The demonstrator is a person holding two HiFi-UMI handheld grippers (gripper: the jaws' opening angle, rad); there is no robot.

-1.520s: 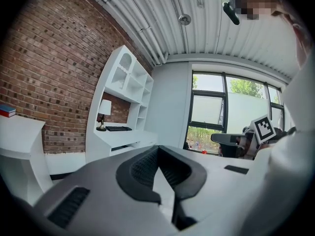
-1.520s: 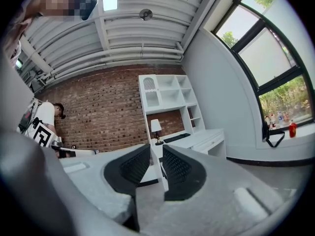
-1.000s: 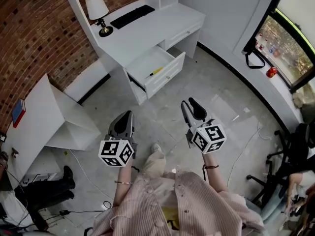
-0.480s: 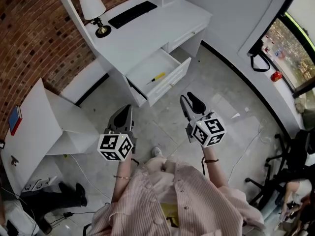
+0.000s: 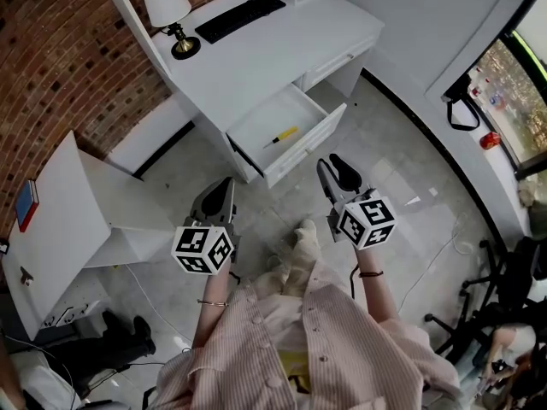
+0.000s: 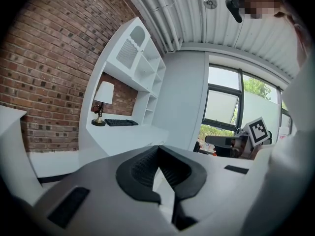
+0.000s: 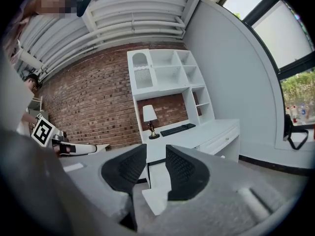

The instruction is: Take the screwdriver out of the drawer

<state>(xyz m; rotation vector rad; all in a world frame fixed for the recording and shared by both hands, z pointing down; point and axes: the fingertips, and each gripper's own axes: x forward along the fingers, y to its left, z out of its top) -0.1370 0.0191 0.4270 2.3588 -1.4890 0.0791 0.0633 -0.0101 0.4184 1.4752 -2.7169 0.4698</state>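
A yellow-handled screwdriver (image 5: 281, 135) lies in the open drawer (image 5: 259, 120) of the white desk (image 5: 282, 45). Both grippers hang over the grey floor, short of the drawer front. My left gripper (image 5: 225, 184) is below and left of the drawer, its pads meeting at the tips with nothing held. In the left gripper view that gripper (image 6: 157, 151) faces the desk. My right gripper (image 5: 332, 165) sits just below the drawer's right corner. Its jaws stand a little apart and empty, and in the right gripper view this gripper (image 7: 156, 154) points toward the desk (image 7: 206, 132).
A lamp (image 5: 167, 7) and a black keyboard (image 5: 239, 17) stand on the desktop. A white cabinet (image 5: 60, 212) lies tilted at the left. An office chair (image 5: 504, 297) is at the right, near the window. The person's shoe (image 5: 305, 231) is between the grippers.
The person has stepped toward the desk, so the open drawer now lies closer to both grippers. One foot has come forward. Neither gripper's jaws changed.
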